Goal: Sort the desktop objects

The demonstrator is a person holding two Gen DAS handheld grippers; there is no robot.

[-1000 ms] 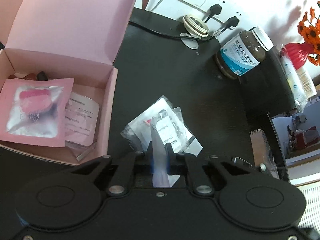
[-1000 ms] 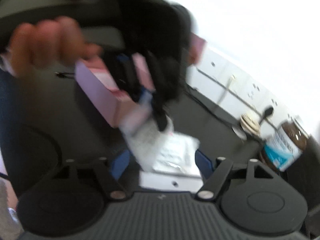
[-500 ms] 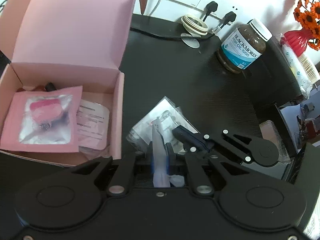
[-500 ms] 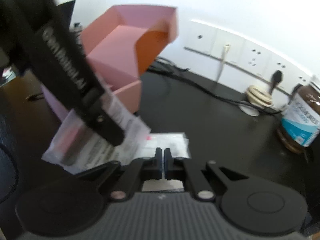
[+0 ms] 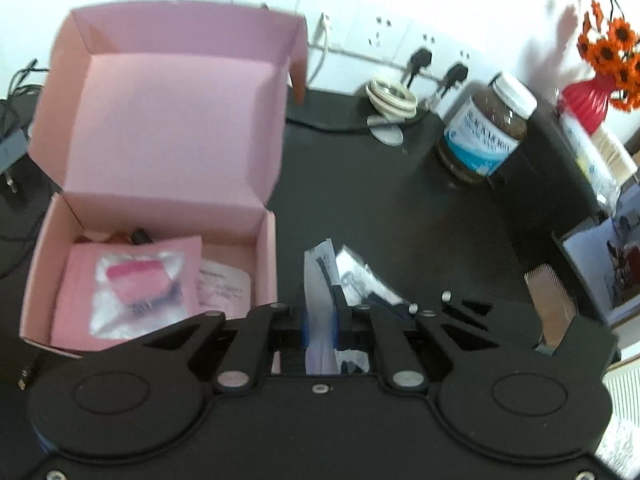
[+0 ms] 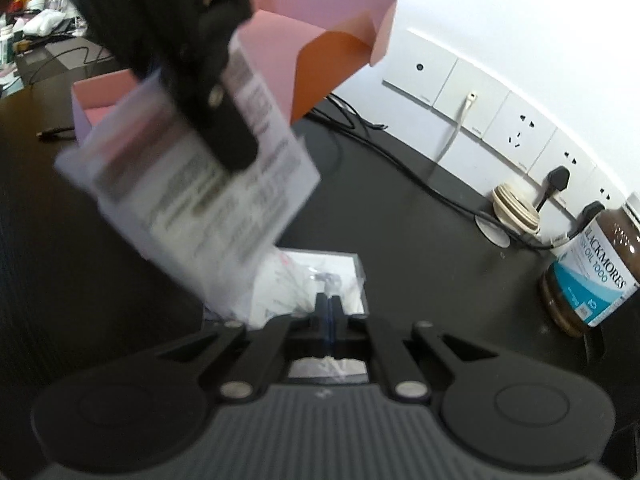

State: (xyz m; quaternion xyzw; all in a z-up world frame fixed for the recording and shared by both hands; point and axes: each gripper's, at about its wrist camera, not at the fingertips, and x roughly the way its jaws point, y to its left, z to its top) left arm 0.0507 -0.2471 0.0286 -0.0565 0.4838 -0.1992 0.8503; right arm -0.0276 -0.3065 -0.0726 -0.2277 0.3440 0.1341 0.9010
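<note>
The left gripper [image 5: 320, 320] pinches a white printed packet [image 5: 318, 280], lifted just right of the open pink box [image 5: 266, 264]. The right gripper [image 6: 329, 312] has its jaws pressed together on the edge of a clear plastic bag [image 6: 320, 276] lying on the black desk [image 6: 420, 240], right of the box. A fish oil jar [image 6: 592, 272] stands well right of the box.

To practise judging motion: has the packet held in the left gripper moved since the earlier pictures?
Yes. The printed packet, clamped in the left gripper, has risen off the table, up towards the pink box in the right wrist view.
</note>
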